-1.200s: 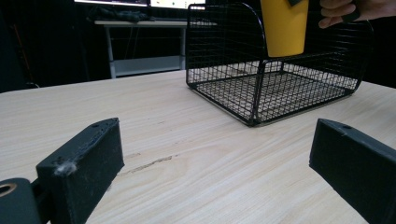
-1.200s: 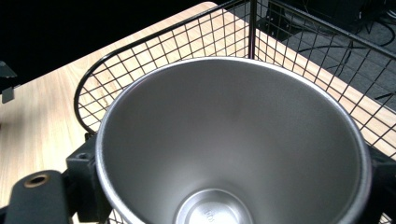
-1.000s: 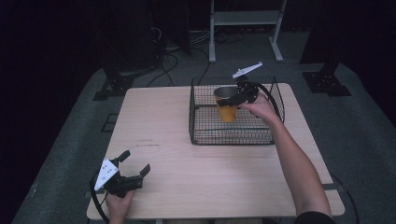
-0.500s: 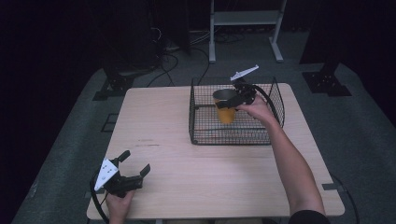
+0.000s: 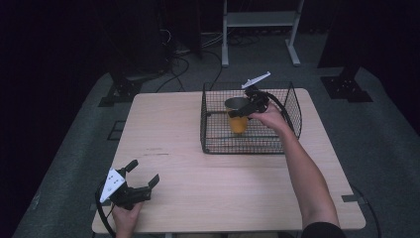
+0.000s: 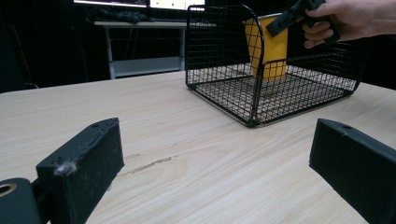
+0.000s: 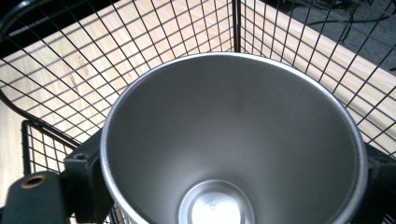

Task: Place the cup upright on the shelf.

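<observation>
Right gripper (image 5: 237,112) and the yellow cup (image 5: 237,122) it clamps by the rim have shifted slightly leftward inside the wire basket (image 5: 292,106), cup upright with its base at the mesh floor, while left gripper (image 5: 143,174) rests unmoved at the table's (image 5: 198,168) near-left corner, jaws wide apart.

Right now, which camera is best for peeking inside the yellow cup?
The right gripper view: it looks straight down into the cup, showing its shiny silver inside and bottom. The high view shows just its rim and yellow side in the basket; the left gripper view shows its yellow outside through the wire.
</observation>
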The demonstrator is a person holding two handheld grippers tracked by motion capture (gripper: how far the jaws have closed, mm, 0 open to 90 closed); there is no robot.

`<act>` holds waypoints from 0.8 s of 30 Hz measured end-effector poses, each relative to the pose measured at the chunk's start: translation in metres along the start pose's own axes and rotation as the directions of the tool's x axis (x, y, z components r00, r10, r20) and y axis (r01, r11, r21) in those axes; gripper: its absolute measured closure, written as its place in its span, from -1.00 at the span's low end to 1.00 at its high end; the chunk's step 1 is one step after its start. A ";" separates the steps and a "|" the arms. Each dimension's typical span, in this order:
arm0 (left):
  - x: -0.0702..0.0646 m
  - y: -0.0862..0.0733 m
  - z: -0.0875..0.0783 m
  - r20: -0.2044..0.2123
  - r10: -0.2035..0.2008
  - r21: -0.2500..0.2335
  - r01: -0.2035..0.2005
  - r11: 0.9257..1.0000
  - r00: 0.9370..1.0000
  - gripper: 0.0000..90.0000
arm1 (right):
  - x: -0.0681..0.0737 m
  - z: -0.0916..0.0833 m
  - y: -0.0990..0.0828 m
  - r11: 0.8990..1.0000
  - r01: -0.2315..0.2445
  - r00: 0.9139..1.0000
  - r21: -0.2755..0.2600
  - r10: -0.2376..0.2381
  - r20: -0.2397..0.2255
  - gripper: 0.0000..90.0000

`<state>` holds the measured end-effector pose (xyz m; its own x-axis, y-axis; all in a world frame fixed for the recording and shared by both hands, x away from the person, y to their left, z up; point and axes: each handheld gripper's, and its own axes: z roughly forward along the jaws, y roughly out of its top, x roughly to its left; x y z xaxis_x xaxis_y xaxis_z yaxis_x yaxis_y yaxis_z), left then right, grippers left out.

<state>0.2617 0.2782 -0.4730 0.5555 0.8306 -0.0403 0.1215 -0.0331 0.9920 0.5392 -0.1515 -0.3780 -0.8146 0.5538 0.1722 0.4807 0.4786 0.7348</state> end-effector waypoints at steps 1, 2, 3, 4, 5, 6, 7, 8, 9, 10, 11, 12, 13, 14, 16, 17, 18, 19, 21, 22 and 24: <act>0.000 0.000 0.000 0.000 0.000 0.000 0.000 1.000 1.000 -0.95 | 0.000 0.001 0.000 1.000 0.001 1.000 0.002 -0.001 0.001 -0.77; 0.000 0.000 0.000 0.000 0.001 0.001 -0.001 1.000 1.000 -0.95 | 0.000 0.002 -0.001 1.000 0.001 1.000 0.005 -0.001 0.003 -0.77; 0.000 0.000 0.000 0.000 0.001 0.001 -0.001 1.000 1.000 -0.95 | 0.000 0.002 -0.001 1.000 0.000 1.000 0.006 0.000 0.004 -0.78; 0.000 0.000 0.000 0.000 0.000 0.000 0.000 1.000 1.000 -0.95 | -0.001 0.003 -0.001 1.000 0.000 1.000 0.006 0.000 0.005 -0.78; 0.000 0.000 0.000 0.000 -0.001 -0.001 0.001 1.000 1.000 -0.95 | -0.001 0.003 -0.002 1.000 -0.001 1.000 0.007 0.001 0.007 -0.78; 0.000 0.000 0.000 0.000 -0.001 -0.001 0.001 1.000 1.000 -0.95 | -0.001 0.004 -0.002 1.000 -0.001 1.000 0.011 0.001 0.012 -0.78; 0.000 0.000 0.000 0.000 -0.001 -0.001 0.001 1.000 1.000 -0.95 | -0.002 0.005 -0.003 1.000 0.000 1.000 0.015 0.000 0.016 -0.79; 0.000 0.000 0.000 0.000 -0.001 -0.001 0.001 1.000 1.000 -0.95 | -0.002 0.005 -0.003 1.000 -0.002 1.000 0.018 0.001 0.019 -0.79; 0.000 0.000 0.000 0.000 -0.001 -0.001 0.001 1.000 1.000 -0.95 | -0.003 0.005 -0.004 1.000 -0.001 1.000 0.023 0.000 0.022 -0.79; 0.000 0.000 0.000 0.000 -0.001 -0.001 0.001 1.000 1.000 -0.95 | -0.003 0.006 -0.004 1.000 0.000 1.000 0.027 -0.001 0.024 -0.79; 0.000 0.000 0.000 0.001 -0.001 -0.001 0.001 1.000 1.000 -0.95 | -0.003 0.006 -0.005 0.999 0.000 1.000 0.033 -0.001 0.026 -0.79; 0.000 0.000 0.000 0.001 -0.001 -0.001 0.001 1.000 1.000 -0.95 | -0.003 0.007 -0.006 0.999 0.002 1.000 0.039 -0.003 0.026 -0.79; 0.000 0.000 0.000 0.001 -0.001 -0.001 0.001 1.000 1.000 -0.95 | -0.003 0.007 -0.006 0.999 0.004 1.000 0.041 -0.006 0.028 -0.79; 0.000 0.000 0.000 0.001 -0.001 -0.001 0.001 1.000 1.000 -0.95 | -0.003 0.006 -0.009 0.999 0.008 0.999 0.035 -0.009 0.038 -0.79; 0.000 0.000 0.000 0.001 0.001 0.002 -0.001 1.000 1.000 -0.95 | -0.004 0.006 -0.012 0.999 0.008 0.999 0.033 -0.009 0.047 -0.79; 0.000 0.000 0.000 0.001 0.003 0.003 -0.003 1.000 1.000 -0.95 | -0.004 0.006 -0.012 0.999 0.008 0.999 0.033 -0.009 0.047 -0.79; 0.000 0.000 0.000 0.001 0.003 0.004 -0.003 1.000 1.000 -0.95 | -0.004 0.006 -0.013 0.999 0.009 0.999 0.046 -0.011 0.052 -0.81; 0.000 0.000 0.000 0.001 0.004 0.004 -0.004 1.000 1.000 -0.95 | -0.004 0.007 -0.014 0.998 0.008 0.998 0.064 -0.011 0.054 -0.83; 0.000 0.000 0.000 0.001 0.004 0.004 -0.004 1.000 1.000 -0.95 | -0.003 0.006 -0.015 0.998 0.019 0.998 0.065 -0.023 0.056 -0.84; -0.001 0.000 0.000 0.001 0.004 0.005 -0.004 1.000 1.000 -0.95 | -0.002 0.005 -0.014 0.998 0.021 0.998 0.065 -0.025 0.058 -0.85; -0.001 0.000 0.000 0.000 0.005 0.006 -0.005 1.000 1.000 -0.95 | -0.001 0.004 -0.014 0.998 0.023 0.998 0.062 -0.027 0.056 -0.85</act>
<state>0.2616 0.2774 -0.4731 0.5560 0.8304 -0.0352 0.1235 -0.0407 0.9915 0.5348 -0.1563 -0.3910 -0.8078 0.5780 0.1156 0.4809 0.5329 0.6963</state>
